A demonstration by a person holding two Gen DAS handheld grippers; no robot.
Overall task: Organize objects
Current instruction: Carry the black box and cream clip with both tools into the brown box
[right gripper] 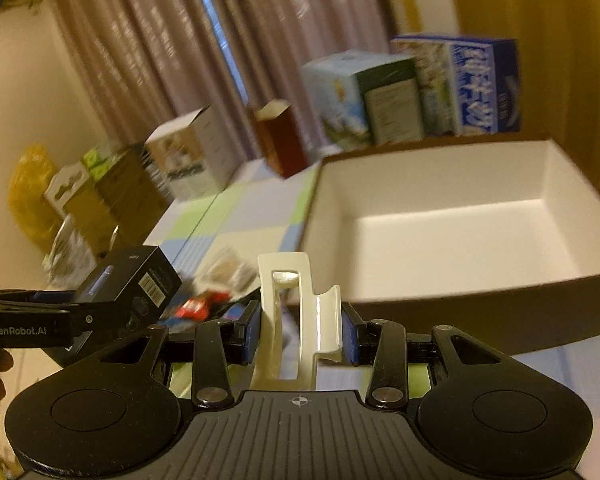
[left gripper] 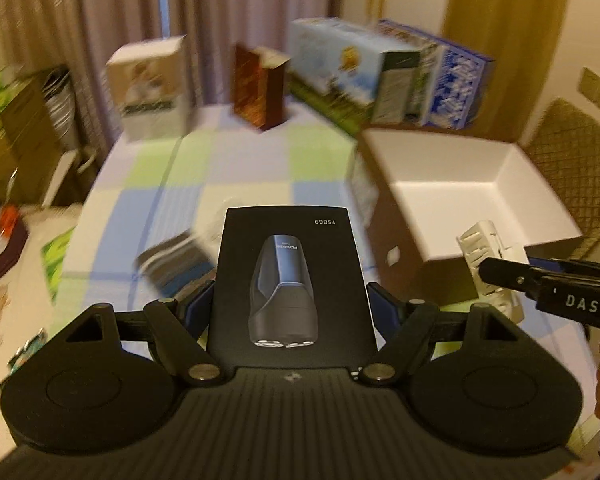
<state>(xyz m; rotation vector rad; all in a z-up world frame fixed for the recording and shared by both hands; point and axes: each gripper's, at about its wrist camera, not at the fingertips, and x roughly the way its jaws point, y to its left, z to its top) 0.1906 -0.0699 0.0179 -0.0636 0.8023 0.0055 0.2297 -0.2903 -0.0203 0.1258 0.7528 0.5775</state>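
My left gripper is shut on a black shaver box marked FS889, held above the checked tablecloth. My right gripper is shut on a cream hair claw clip. Each tool shows in the other's view: the right gripper with the clip at the right of the left wrist view, and the left gripper with the black box at the left of the right wrist view. An open brown box with a white inside lies ahead of the right gripper.
Several upright cartons line the table's far side: a white one, a dark red one, a light blue one and a blue one. Small packets lie on the cloth. A wicker chair stands right; stacked boxes left.
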